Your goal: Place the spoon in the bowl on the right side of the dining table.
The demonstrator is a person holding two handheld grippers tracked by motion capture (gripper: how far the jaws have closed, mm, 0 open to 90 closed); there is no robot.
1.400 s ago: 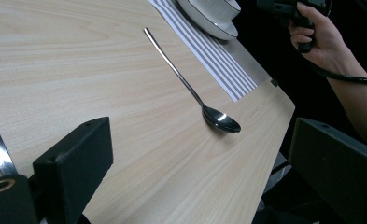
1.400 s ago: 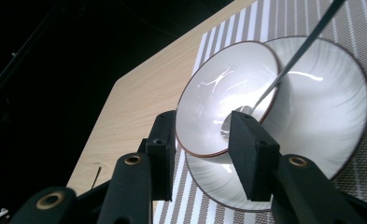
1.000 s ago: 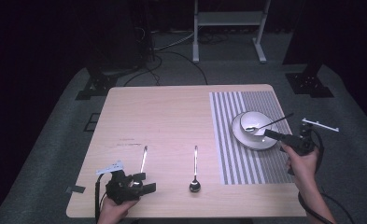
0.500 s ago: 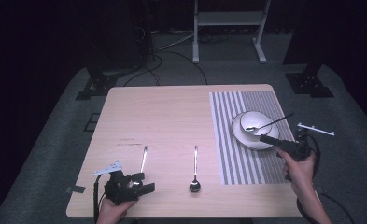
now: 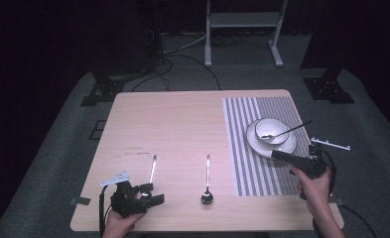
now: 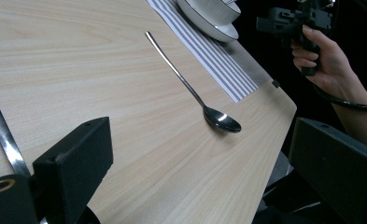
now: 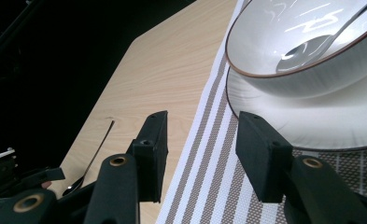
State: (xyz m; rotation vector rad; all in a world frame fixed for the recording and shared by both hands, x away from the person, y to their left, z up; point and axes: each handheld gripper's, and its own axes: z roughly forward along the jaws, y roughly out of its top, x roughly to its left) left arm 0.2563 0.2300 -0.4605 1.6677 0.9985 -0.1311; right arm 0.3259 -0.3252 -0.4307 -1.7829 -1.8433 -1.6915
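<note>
High view: right gripper (image 5: 274,154) jaws just opening, empty, beside plate (image 5: 254,144) w/ bowl (image 5: 277,128)

high view – above near edge, facing forward-down | gripper views – low, close over table (image 5: 182,119) | shared: bowl (image 5: 272,131)

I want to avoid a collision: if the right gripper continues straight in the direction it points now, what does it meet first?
Probably the plate under the bowl. The right gripper, jaws open with nothing between them, aims low over the striped mat toward the plate's near rim, though depth is unclear.
</note>
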